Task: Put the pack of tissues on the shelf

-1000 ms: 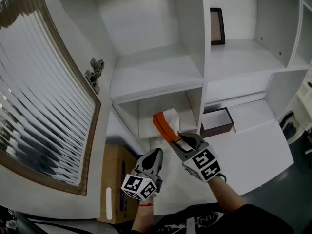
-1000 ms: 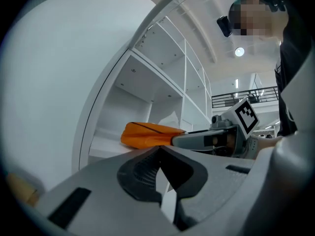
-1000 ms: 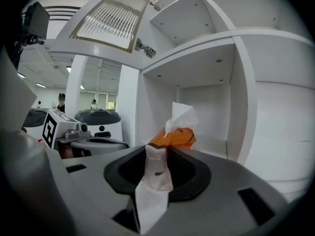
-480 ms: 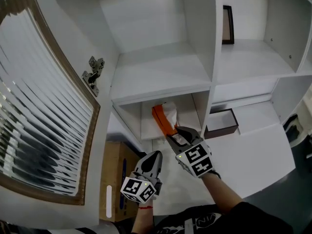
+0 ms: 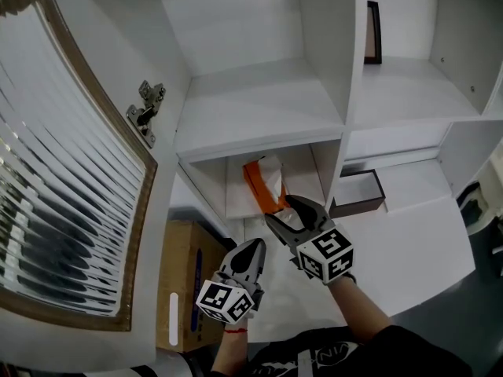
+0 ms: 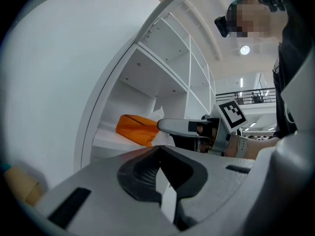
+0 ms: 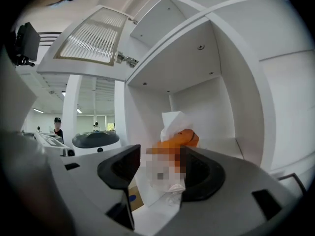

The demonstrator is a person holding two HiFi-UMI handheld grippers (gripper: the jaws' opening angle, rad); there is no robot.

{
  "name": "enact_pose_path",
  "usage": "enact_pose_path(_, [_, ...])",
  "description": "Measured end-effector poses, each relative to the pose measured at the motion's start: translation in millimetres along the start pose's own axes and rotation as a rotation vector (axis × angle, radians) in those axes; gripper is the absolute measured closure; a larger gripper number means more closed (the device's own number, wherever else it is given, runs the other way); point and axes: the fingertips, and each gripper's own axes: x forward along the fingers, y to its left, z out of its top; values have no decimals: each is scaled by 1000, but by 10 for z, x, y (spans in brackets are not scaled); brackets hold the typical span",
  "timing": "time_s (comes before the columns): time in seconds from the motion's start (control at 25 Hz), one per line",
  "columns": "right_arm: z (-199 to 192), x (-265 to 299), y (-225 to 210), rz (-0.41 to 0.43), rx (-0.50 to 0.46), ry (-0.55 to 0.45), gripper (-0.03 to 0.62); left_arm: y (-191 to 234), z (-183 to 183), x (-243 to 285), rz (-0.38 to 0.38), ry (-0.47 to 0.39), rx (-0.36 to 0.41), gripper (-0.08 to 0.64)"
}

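The orange pack of tissues (image 5: 263, 185) lies inside the low part of the shelf (image 5: 236, 171). The right gripper (image 5: 292, 215) is spread wide by its near end. The left gripper (image 5: 253, 248) is pressed together, empty. The pack looks soft and light, best squeezed gently across its middle

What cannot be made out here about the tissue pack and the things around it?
- Head view: the pack of tissues' near end is hidden behind the right gripper.
- Right gripper view: a blurred patch covers the pack's middle.
- Head view: the picture frame shows only a narrow strip beside a shelf divider; its picture cannot be seen.
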Motion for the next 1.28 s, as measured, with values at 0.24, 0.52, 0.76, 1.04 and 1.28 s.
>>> enact_pose_path(0.24, [-58, -233, -107, -27, 21, -2, 362, -179, 12, 216, -67, 3, 13, 555])
enact_pose_path(0.52, [-130, -547, -219, -63, 29, 1, 362, -285, 8, 453, -100, -2, 35, 555])
enact_pose_path(0.76, [-270, -754, -336, -115, 42, 28, 362, -258, 16, 558, -103, -5, 43, 555])
enact_pose_path(1.04, [-350, -863, -381, -137, 50, 47, 362, -177, 58, 611, -84, -17, 46, 555])
enact_pose_path(1.28, [-397, -875, -362, -138, 47, 57, 362, -55, 89, 661, -50, -24, 45, 555])
